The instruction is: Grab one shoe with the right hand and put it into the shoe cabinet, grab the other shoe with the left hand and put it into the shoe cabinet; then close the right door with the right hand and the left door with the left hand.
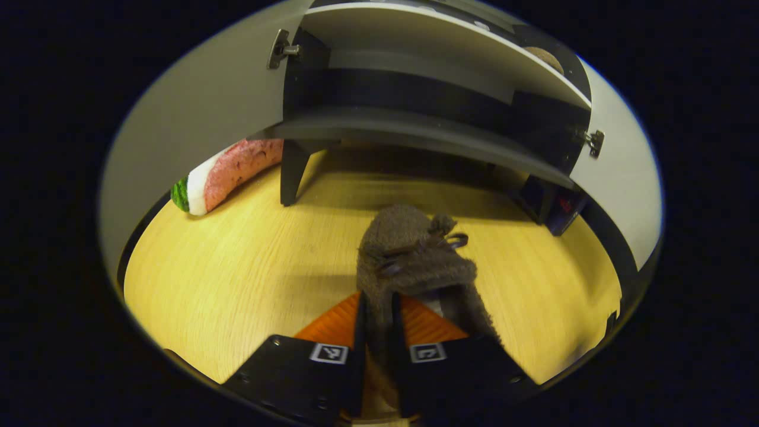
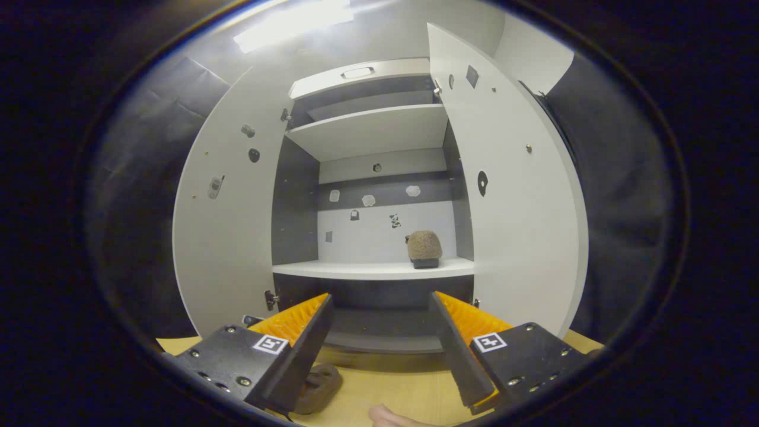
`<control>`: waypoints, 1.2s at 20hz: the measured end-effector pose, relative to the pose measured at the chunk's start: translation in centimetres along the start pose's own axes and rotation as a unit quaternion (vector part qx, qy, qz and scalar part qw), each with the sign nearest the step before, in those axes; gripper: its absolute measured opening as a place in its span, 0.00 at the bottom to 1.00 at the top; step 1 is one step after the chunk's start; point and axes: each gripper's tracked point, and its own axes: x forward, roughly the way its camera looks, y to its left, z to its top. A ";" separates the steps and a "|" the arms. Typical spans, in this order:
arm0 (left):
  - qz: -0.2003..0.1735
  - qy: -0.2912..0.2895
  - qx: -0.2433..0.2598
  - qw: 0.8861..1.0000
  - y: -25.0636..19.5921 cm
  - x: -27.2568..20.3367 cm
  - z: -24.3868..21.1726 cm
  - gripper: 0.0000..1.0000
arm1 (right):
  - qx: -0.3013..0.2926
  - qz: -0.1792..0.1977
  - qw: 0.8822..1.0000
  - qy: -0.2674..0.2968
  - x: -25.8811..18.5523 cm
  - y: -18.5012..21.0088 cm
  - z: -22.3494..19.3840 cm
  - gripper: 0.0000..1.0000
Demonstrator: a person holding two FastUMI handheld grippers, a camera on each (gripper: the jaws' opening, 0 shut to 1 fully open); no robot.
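1. Leftmost, in the left gripper view, a watermelon-slice plush [image 1: 228,175] lies on the counter [image 1: 237,267], well ahead and to the left of the left hand-held gripper [image 1: 379,332], half tucked behind the open left door [image 1: 201,118]; it has no part in the task.

2. Straight ahead of that gripper, the brown fuzzy slipper [image 1: 415,255] is clamped between its two fingers by the heel end, toe pointing toward the shoe cabinet [image 1: 427,107]. That hold probably lets the toe go onto a shelf first.

3. Whether the slipper is lifted or resting on the counter is hard to tell; the view is smeared with motion blur, and the fingers hide its rear.

4. Beyond it, the lower shelf [image 1: 415,133] sits ahead and above, so the gripper looks too low for that shelf.

5. In the right gripper view, the right hand-held gripper [image 2: 379,332] has its fingers spread wide with nothing between them, facing the cabinet's opening.

6. Ahead and slightly right of it, the other slipper [image 2: 424,248] stands on the middle shelf [image 2: 356,270] against the right wall, leaving room on the left.

7. Farther right, the right door [image 2: 522,196] stands wide open, so both doors remain to be closed.

8. Low and left, a dark shape beside this gripper's left finger is too cut off to name.
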 end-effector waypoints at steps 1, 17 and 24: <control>0.019 0.008 0.004 1.000 0.9 -0.2 -0.3 0.22 | 0.003 0.004 1.000 0.002 0.0 0.0 -0.2 0.97; -0.009 -0.186 0.004 0.982 -2.1 -13.6 15.2 0.02 | 0.017 -0.037 0.999 0.006 1.0 -4.5 2.6 0.98; -0.035 -0.256 0.004 0.966 -3.8 -17.5 23.2 0.02 | 0.007 -0.069 0.997 -0.025 2.4 -6.0 6.3 0.98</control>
